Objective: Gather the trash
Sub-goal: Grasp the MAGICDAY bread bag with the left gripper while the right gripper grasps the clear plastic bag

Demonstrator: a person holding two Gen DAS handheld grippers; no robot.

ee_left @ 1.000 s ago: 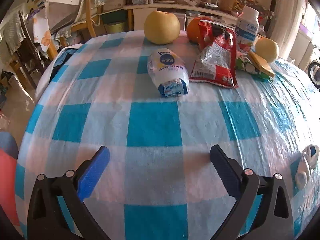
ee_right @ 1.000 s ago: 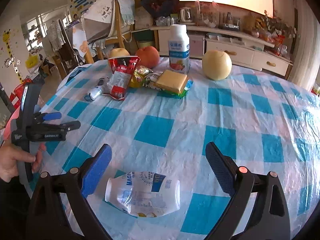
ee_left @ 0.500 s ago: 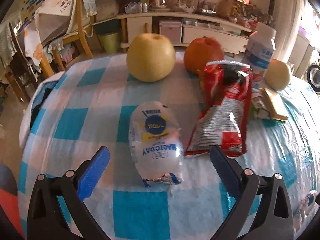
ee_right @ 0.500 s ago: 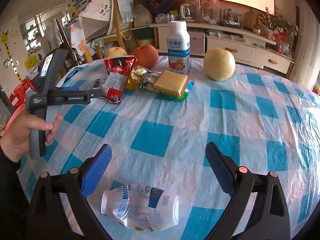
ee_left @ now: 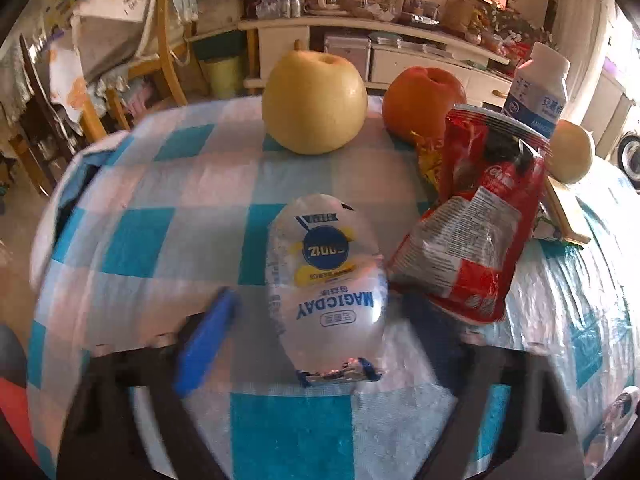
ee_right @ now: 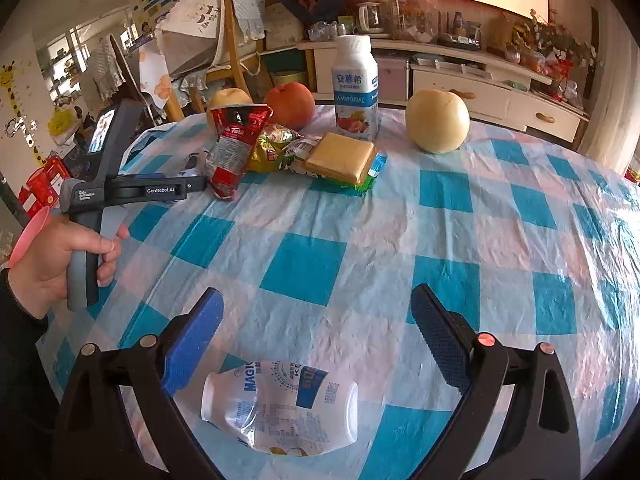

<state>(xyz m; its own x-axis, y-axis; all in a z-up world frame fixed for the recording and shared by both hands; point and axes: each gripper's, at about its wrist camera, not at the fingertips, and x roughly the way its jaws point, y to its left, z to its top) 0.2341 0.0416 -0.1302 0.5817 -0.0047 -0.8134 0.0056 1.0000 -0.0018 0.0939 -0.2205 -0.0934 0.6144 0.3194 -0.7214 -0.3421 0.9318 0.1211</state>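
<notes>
A crushed white Magicday bottle [ee_left: 326,292] lies between the fingers of my left gripper [ee_left: 316,336], which is open around it; its fingers look blurred. A red snack wrapper [ee_left: 472,232] lies just right of that bottle. My right gripper [ee_right: 316,344] is open above a second crushed white bottle [ee_right: 280,408] lying on the checked tablecloth [ee_right: 440,232]. The left gripper [ee_right: 196,186] shows in the right wrist view, held by a hand beside the red wrapper [ee_right: 230,148].
Yellow pears [ee_left: 314,102] [ee_right: 438,120], a red apple [ee_left: 424,100], an upright yogurt bottle [ee_right: 356,88], a yellow snack bag [ee_right: 272,148] and a biscuit pack [ee_right: 340,158] stand at the far side. Chairs and a sideboard stand beyond the table.
My left gripper has moved forward across the table until the crushed bottle lies between its fingers, which have narrowed a little. The right gripper has drifted slightly over its own bottle.
</notes>
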